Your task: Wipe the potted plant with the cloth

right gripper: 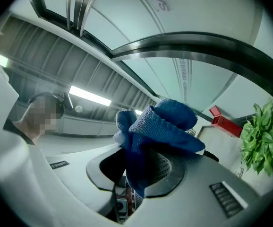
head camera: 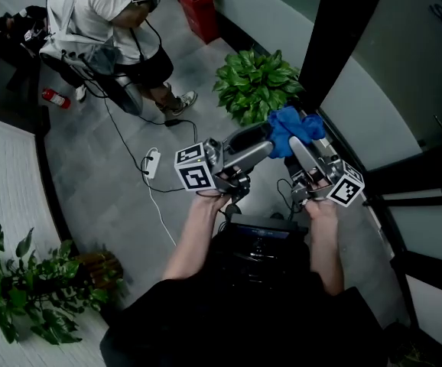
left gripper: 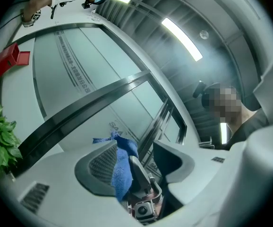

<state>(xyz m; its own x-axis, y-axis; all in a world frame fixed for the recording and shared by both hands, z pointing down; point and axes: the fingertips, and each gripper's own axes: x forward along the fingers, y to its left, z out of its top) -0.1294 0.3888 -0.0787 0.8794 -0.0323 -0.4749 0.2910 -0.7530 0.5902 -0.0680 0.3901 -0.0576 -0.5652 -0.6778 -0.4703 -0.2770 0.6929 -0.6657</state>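
Observation:
The blue cloth (head camera: 294,127) hangs bunched at the tips of both grippers, just this side of the potted plant (head camera: 255,82) with broad green leaves on the floor. My right gripper (head camera: 297,147) is shut on the cloth (right gripper: 155,131), which fills the space between its jaws (right gripper: 139,167) and sticks up above them. My left gripper (head camera: 265,142) points in from the left. A fold of the cloth (left gripper: 122,167) lies against its left pad, and a gap shows on the other side, so the left gripper (left gripper: 134,157) stands open. The plant's leaves (right gripper: 264,136) show at the right edge.
A second person (head camera: 106,14) stands at the back left, with cables and a power strip (head camera: 152,163) on the grey floor. A red bin (head camera: 200,6) stands by the wall. A curved glass wall with dark frames (head camera: 336,44) runs along the right. Another plant (head camera: 30,289) is near left.

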